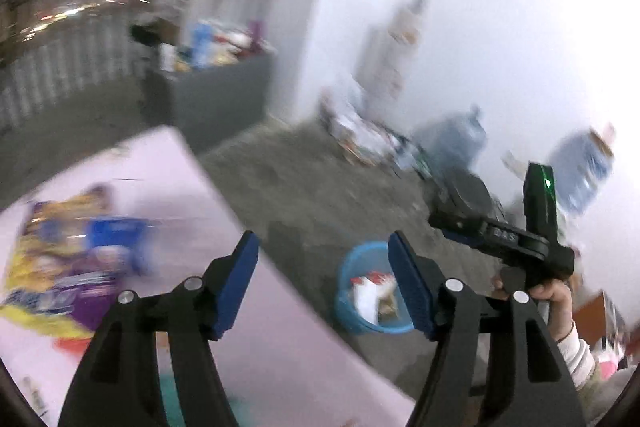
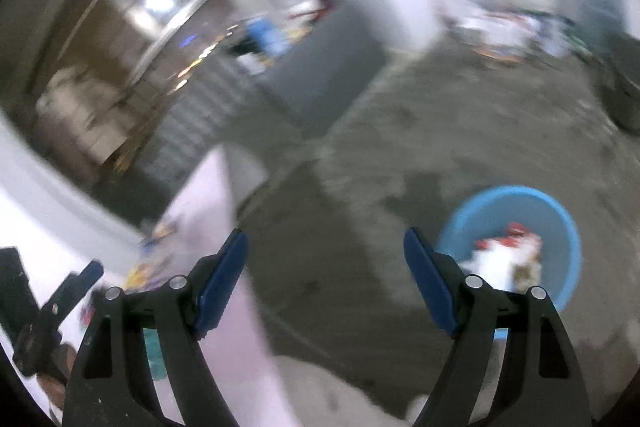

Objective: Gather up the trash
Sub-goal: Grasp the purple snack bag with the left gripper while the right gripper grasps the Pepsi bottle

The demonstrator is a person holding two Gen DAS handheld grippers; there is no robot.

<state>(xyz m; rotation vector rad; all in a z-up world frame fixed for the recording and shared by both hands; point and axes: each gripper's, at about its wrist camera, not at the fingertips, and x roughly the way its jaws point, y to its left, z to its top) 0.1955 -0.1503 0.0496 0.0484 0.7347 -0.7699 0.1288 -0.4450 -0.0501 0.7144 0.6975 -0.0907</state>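
We hold both grippers above the edge of a pale pink worktop (image 1: pixel 248 311), both views blurred. Left gripper (image 1: pixel 322 277): jaws wide apart, nothing between them; its left blue pad sits over the worktop, its right one over the floor. On the worktop to the left lies a yellow-and-purple snack bag (image 1: pixel 60 267) w/ a blue wrapper (image 1: pixel 116 239) just beside it, print too smeared to read. Down on the grey concrete floor (image 1: pixel 304 187), beside the worktop's corner, stands a blue basin (image 1: pixel 348 291) w/ a red-and-white wrapper (image 1: pixel 372 291) lying inside, plus sth brownish next to it. Right gripper (image 2: pixel 326 279): jaws also wide apart and empty, hanging over the floor, the basin (image 2: pixel 568 227) just to its right w/ the same wrapper (image 2: pixel 508 251) in it. In the left view we see the right hand (image 1: pixel 554 297) gripping the other tool's handle, green light lit on top. Farther back: a grey bin (image 1: pixel 224 95) heaped w/ packaging, and water jugs (image 1: pixel 460 137) against the white wall.
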